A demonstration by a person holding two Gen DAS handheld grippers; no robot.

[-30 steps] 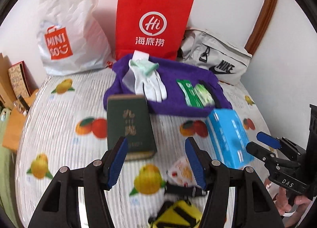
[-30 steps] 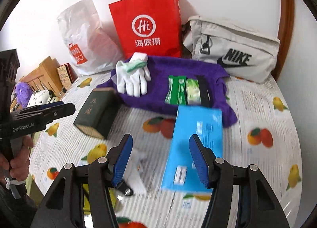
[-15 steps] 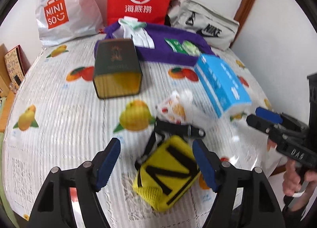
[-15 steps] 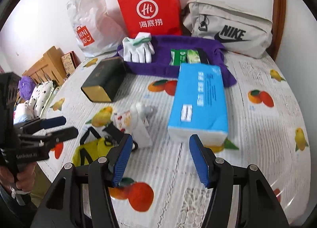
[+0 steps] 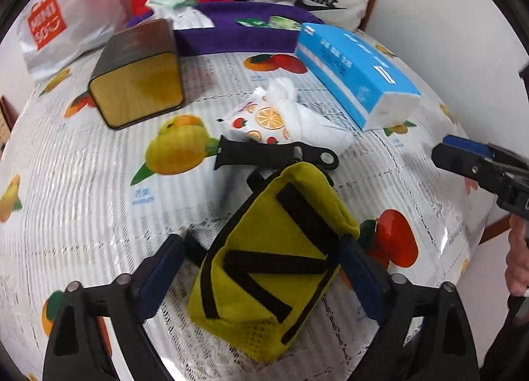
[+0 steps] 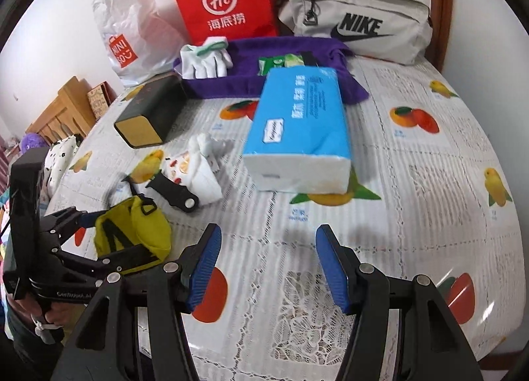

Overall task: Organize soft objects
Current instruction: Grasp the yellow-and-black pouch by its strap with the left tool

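While both grippers gape: left gripper (image 5: pixel 258 276) astride soft yellow pouch (image 5: pixel 274 255), right gripper (image 6: pixel 267 268) over tablecloth (image 6: pixel 413 182).

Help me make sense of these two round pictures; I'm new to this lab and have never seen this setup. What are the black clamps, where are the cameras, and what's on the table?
No robot here: a person holds a clamp-like tool in each hand, each with a fisheye camera looking along its blue-padded jaws.

The left camera's picture shows the left gripper, jaws open on either side of a yellow pouch lying on the fruit-print tablecloth. It is not squeezed yet.

The right camera's picture shows the right gripper, open and holding nothing, above the cloth.

Also on the table: a blue tissue pack, a dark green box, a white cloth bundle, a black strap, and a purple tray with white gloves. Behind stand a red paper bag, a white plastic bag and a grey Nike bag.
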